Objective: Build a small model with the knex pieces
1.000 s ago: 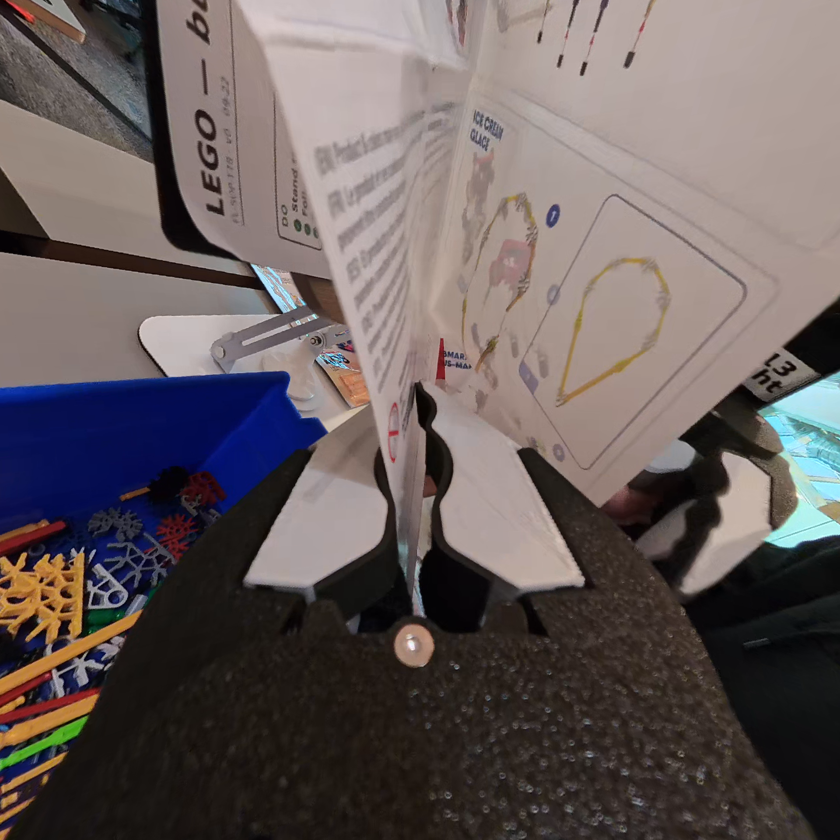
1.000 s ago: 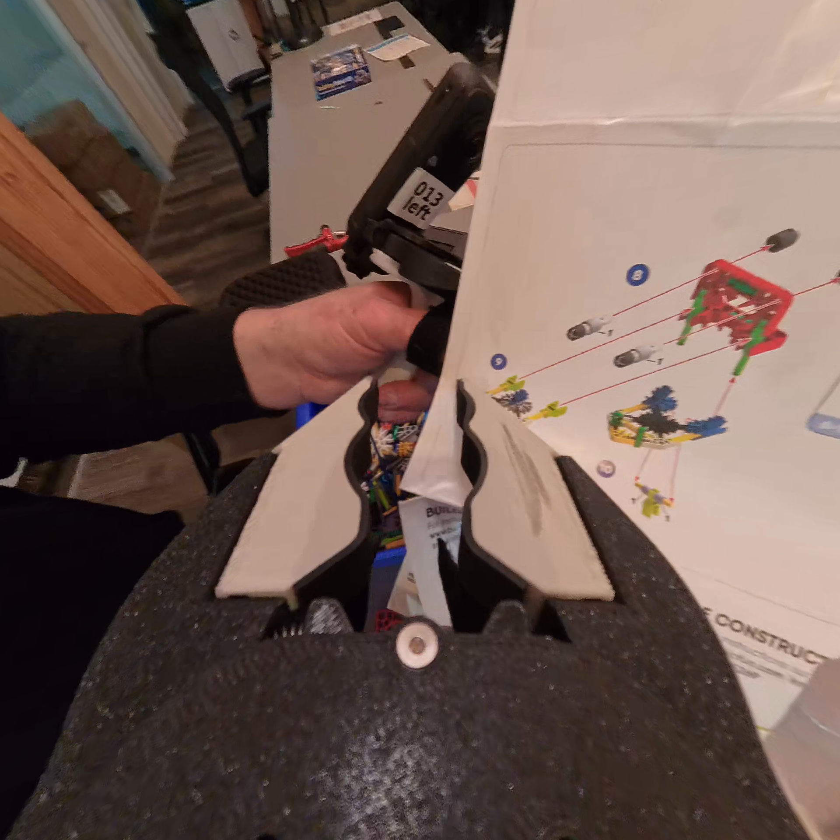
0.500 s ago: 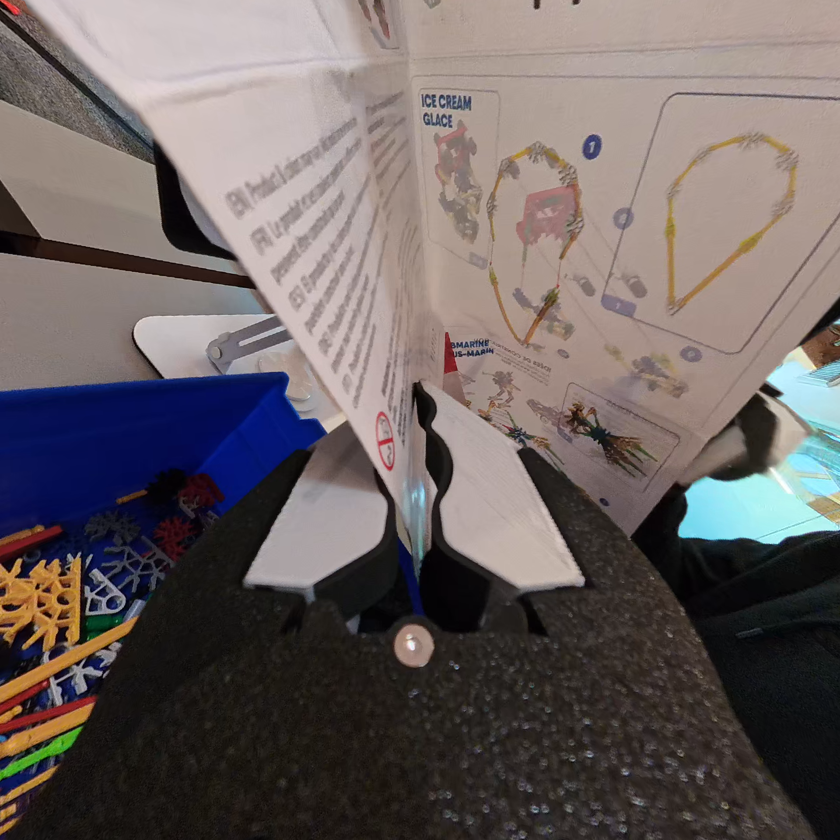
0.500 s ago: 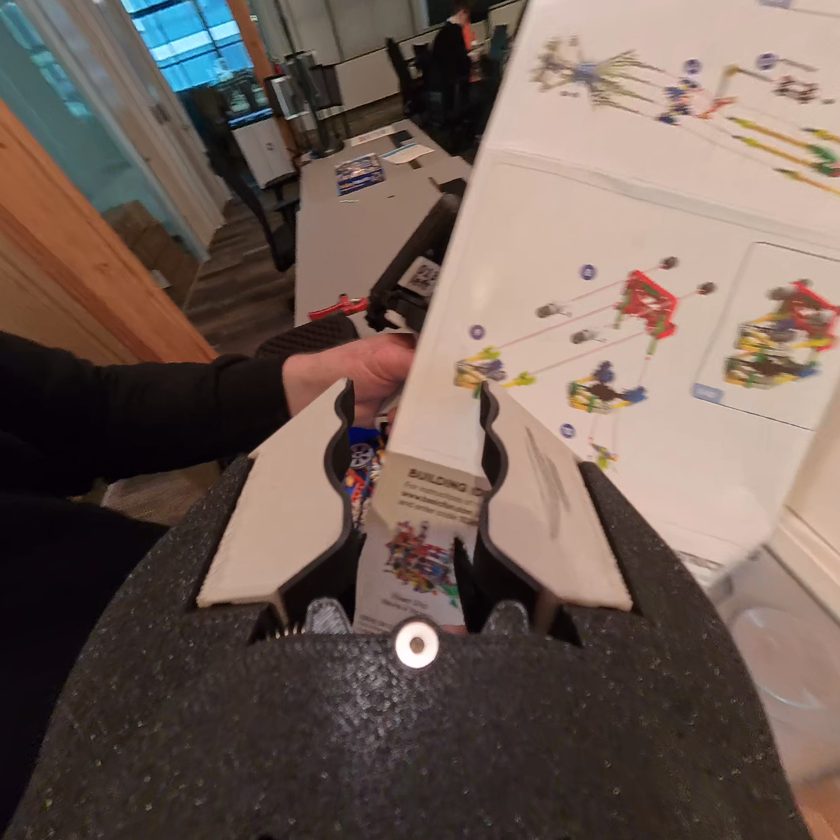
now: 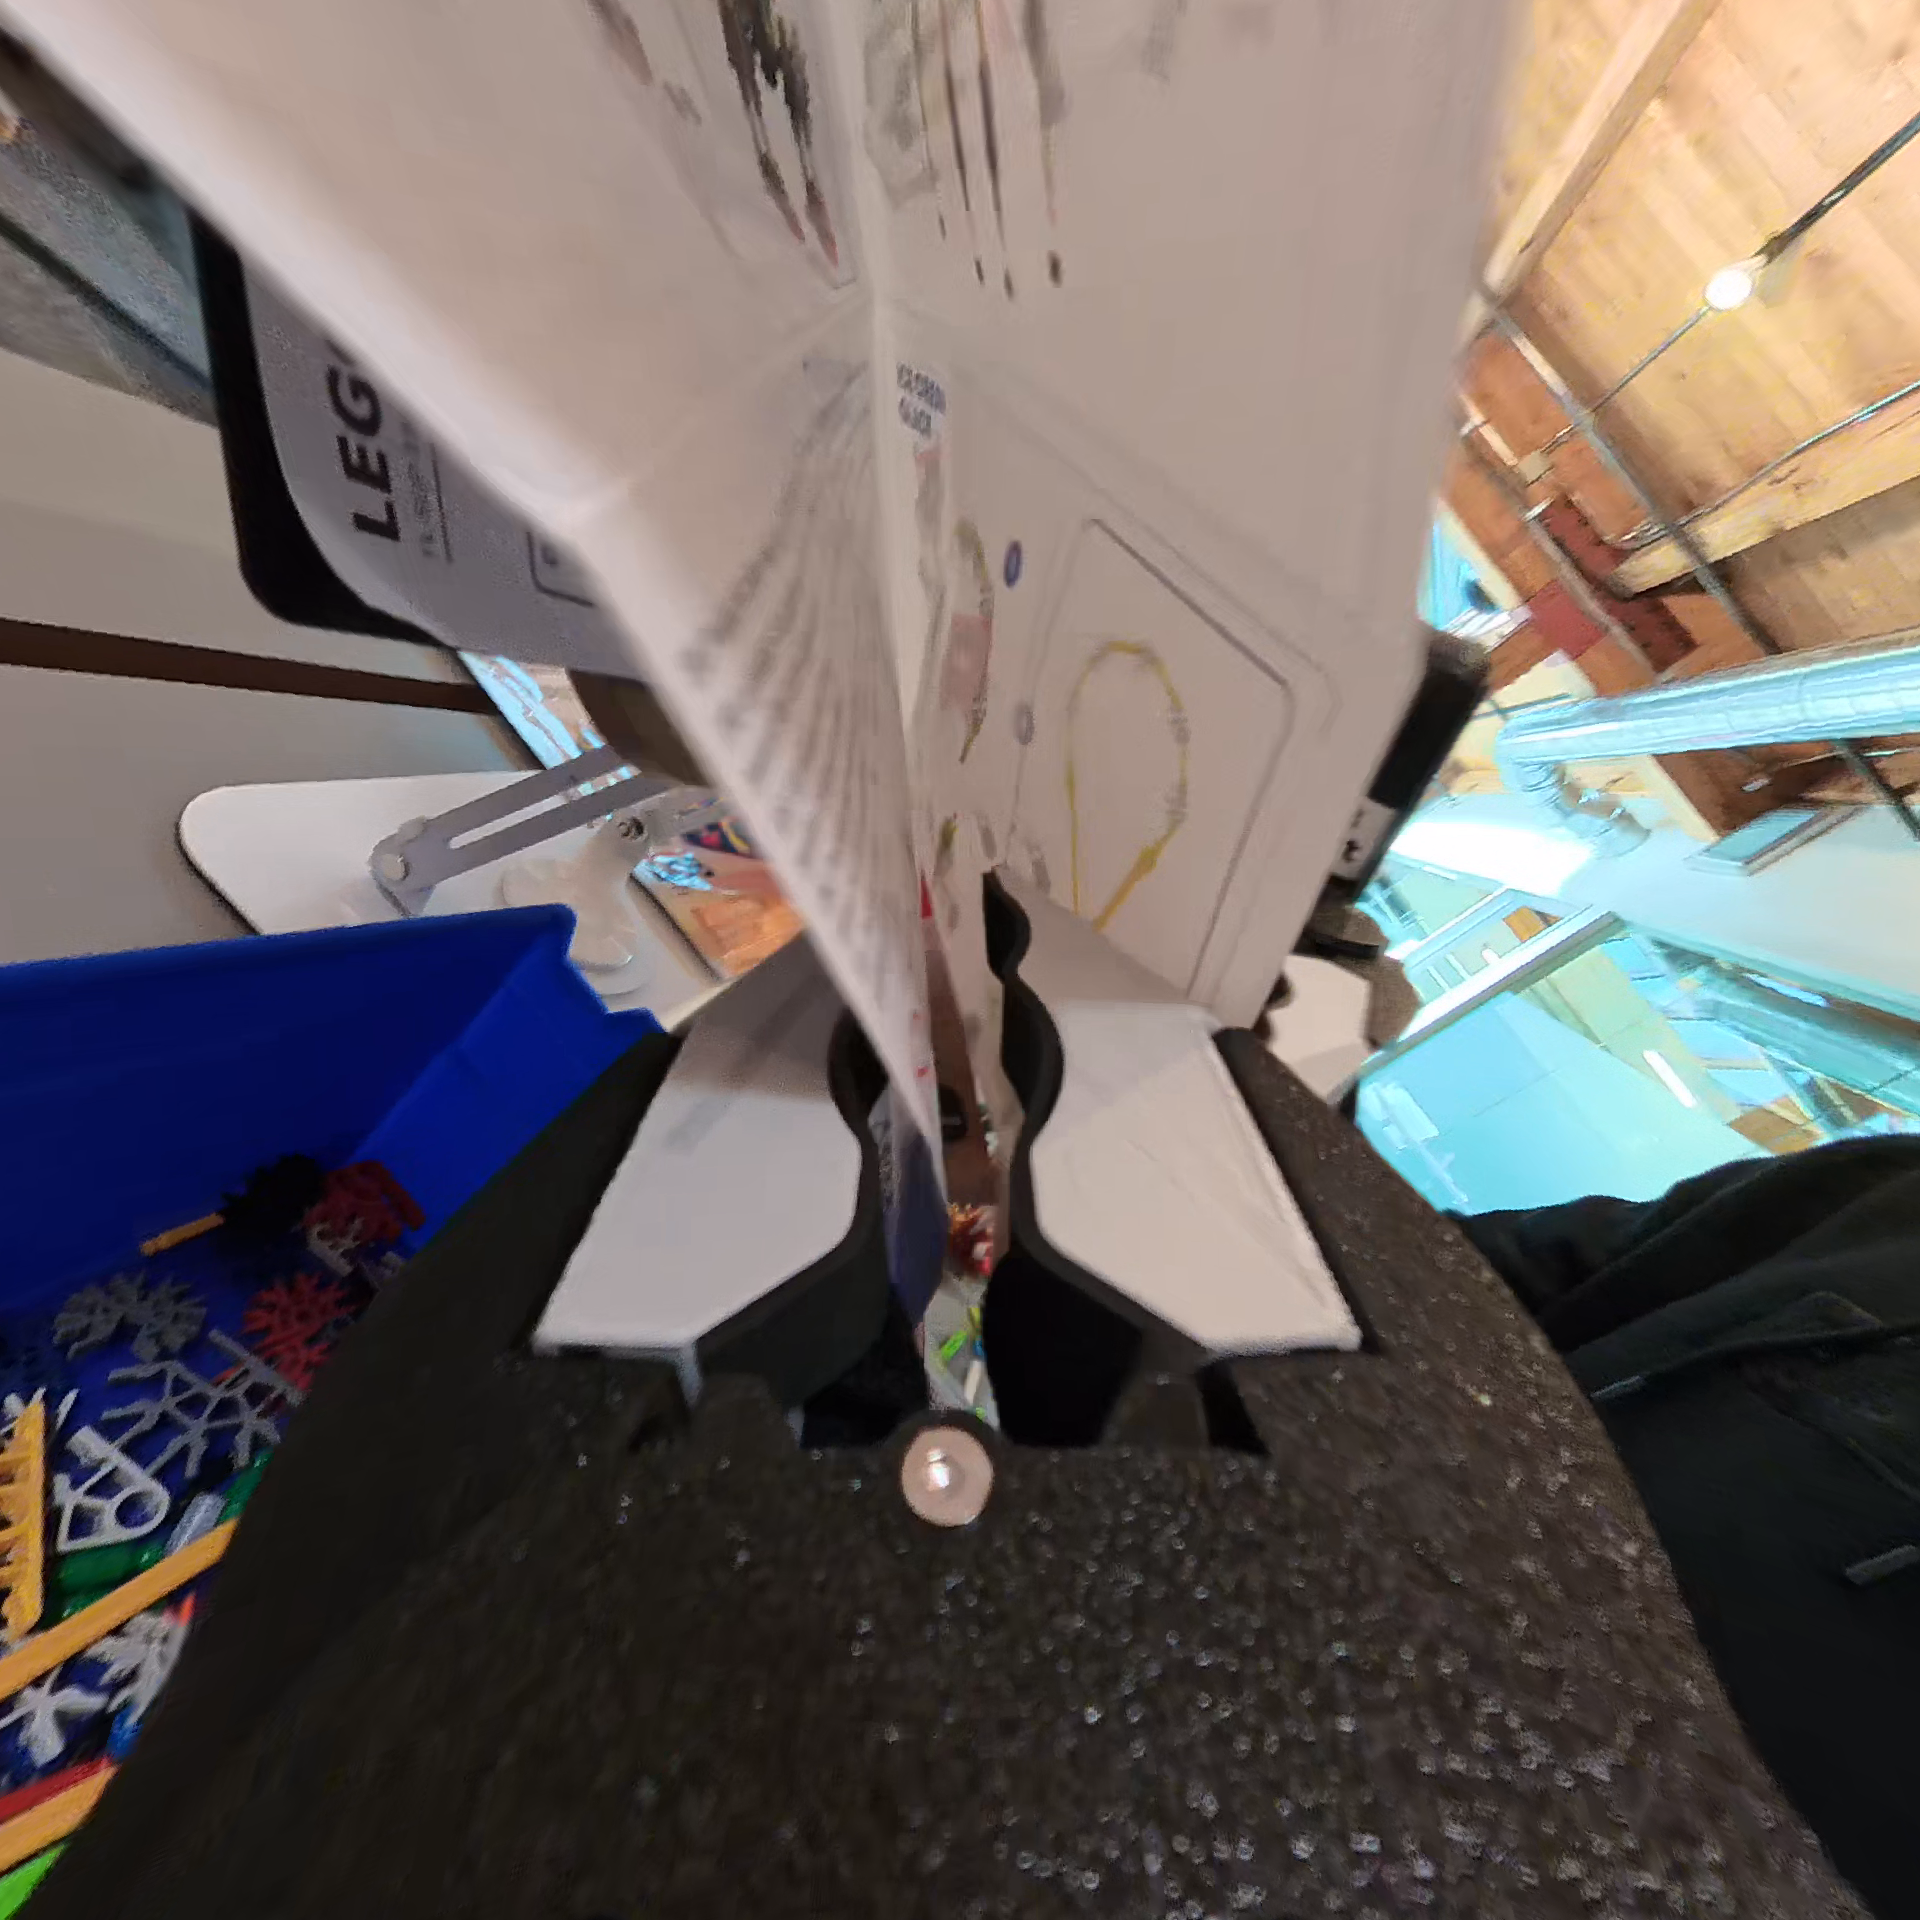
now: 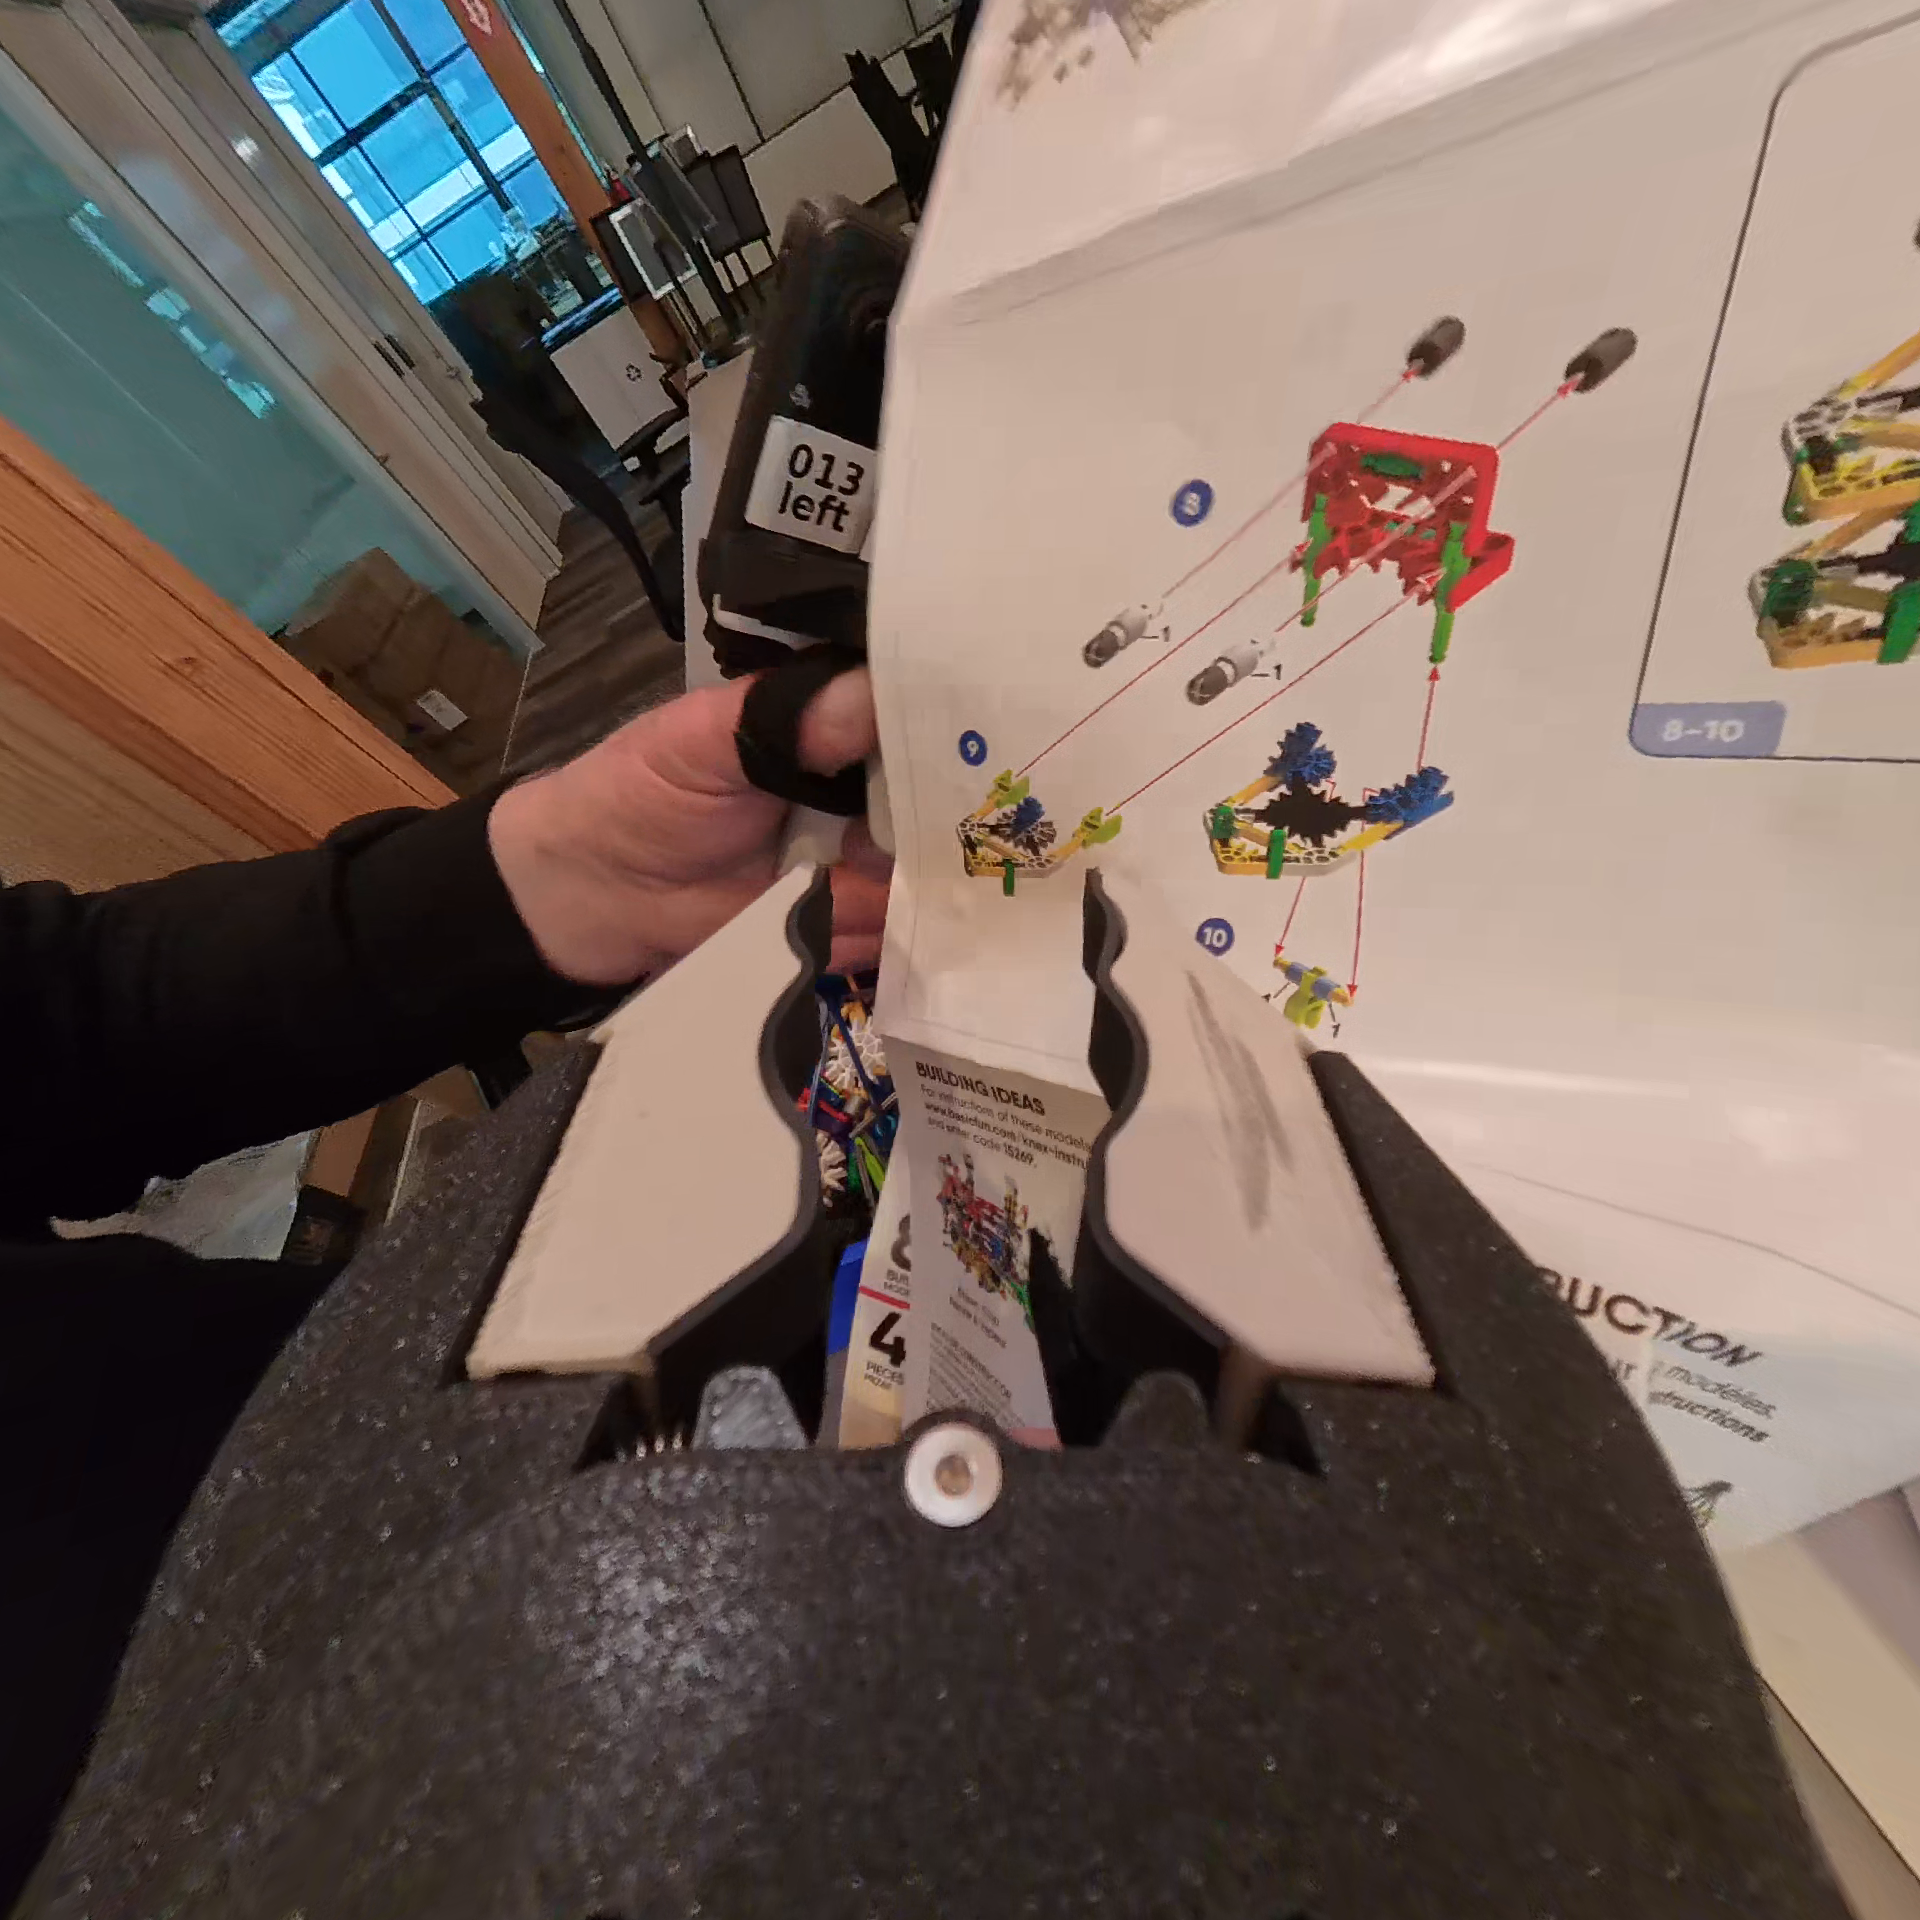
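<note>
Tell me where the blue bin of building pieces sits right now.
In the left wrist view the blue bin sits at lower left, beside the left hand-held gripper, with the folded instruction sheet held up just to its right.

Each wrist camera looks forward, tilted upward, along its own fingers, very close to the folded instruction sheet [image 5: 1091,436] [image 6: 1351,623] both share.

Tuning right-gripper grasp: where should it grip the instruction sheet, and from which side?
Grip the instruction sheet at its lower corner, coming from below along the sheet's plane. It hangs upright and creased, so only its thin edge fits between the right gripper jaws, which look open; the left gripper pinches another fold.
</note>
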`<state>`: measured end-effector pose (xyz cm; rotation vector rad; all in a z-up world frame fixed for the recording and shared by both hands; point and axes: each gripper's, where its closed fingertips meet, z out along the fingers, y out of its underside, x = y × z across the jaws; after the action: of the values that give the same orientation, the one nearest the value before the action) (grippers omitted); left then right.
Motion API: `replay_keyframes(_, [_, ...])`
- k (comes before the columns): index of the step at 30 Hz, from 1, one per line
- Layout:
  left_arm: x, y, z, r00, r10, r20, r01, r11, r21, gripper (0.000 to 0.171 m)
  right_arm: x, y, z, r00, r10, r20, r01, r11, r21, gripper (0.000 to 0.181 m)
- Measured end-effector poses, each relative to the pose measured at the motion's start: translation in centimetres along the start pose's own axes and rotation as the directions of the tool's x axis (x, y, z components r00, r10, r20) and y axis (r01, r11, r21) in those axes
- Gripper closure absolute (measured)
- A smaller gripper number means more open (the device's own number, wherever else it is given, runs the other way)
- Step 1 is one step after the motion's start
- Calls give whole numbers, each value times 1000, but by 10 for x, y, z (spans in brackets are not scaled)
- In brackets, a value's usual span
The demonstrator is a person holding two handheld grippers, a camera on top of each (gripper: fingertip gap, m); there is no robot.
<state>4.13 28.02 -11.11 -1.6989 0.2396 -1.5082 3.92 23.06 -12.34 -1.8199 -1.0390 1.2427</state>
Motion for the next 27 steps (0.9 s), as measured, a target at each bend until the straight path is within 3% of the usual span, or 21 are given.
replay_keyframes(4, [8,-4,-4,998,6,-64,-3,999,35,148,7,2,4,1000,27,6,-27,1000,-2,136])
replay_keyframes(13, [37,0,-12,967,37,-251,-28,999,38,94,7,0,4,998,58,32,-59,998,13,138])
replay_keyframes(19, [43,9,-11,956,69,-286,-65,998,23,76,7,-5,4,994,96,57,-100,993,57,138])
replay_keyframes(23, [37,16,-9,963,89,-253,-96,995,-15,80,5,-15,1,992,105,71,-113,987,110,138])
replay_keyframes(27, [21,19,-4,982,115,-153,-122,992,-41,124,-5,-8,5,993,62,99,-67,997,42,139])
